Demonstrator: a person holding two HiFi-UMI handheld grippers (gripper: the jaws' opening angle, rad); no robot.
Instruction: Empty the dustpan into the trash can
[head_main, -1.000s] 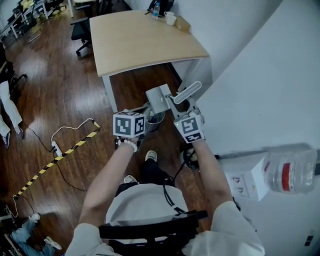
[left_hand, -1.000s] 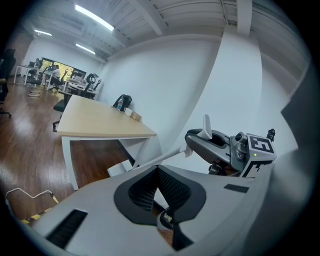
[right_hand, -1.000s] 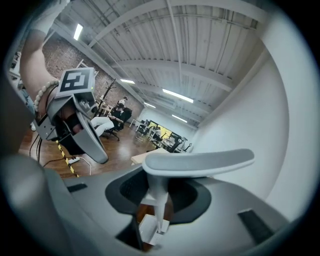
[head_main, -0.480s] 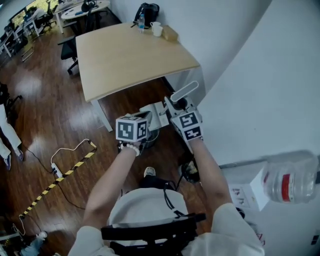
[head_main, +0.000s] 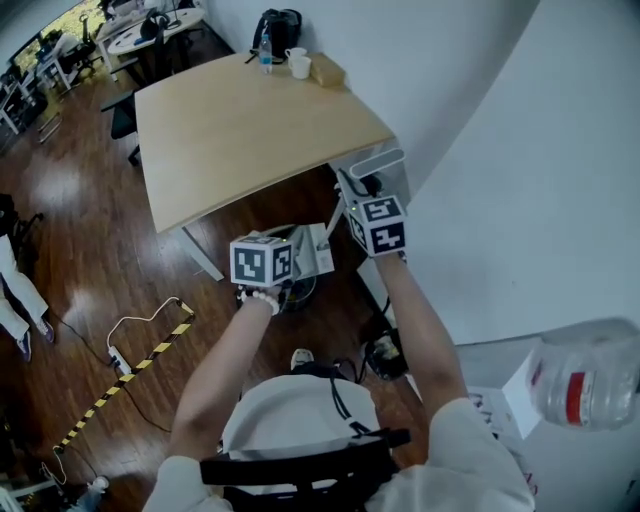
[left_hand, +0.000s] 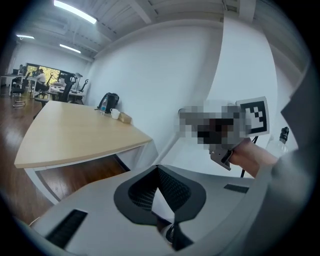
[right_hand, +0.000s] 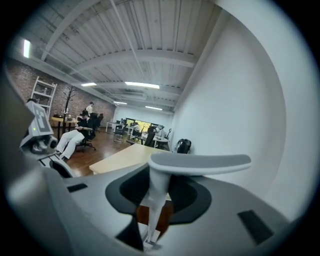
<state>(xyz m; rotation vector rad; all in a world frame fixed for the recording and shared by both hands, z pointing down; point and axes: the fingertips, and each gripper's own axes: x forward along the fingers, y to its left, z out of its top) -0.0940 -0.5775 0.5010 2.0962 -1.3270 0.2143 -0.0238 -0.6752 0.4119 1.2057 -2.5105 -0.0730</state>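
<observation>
The grey dustpan (head_main: 314, 250) hangs between my two grippers, just off the near corner of the wooden table (head_main: 240, 120). My left gripper (head_main: 291, 246) is shut at the pan's left side; in the left gripper view (left_hand: 159, 172) a thin white edge sits between its pads. My right gripper (head_main: 362, 192) is shut on the white stem of the dustpan's handle (right_hand: 200, 162), whose flat grey bar lies level above the jaws (right_hand: 152, 200). The wire trash can (head_main: 296, 286) stands on the floor below the left gripper, mostly hidden by it.
A white wall (head_main: 500, 150) runs close on the right. Cups and a black bag (head_main: 283, 30) stand on the table's far corner. A cable and striped tape (head_main: 130, 345) cross the wooden floor at left. A water bottle (head_main: 585, 375) sits at lower right.
Both grippers have carried the dustpan forward toward the table's corner. The handle has rolled from slanting to nearly level. The trash can now lies under the left gripper.
</observation>
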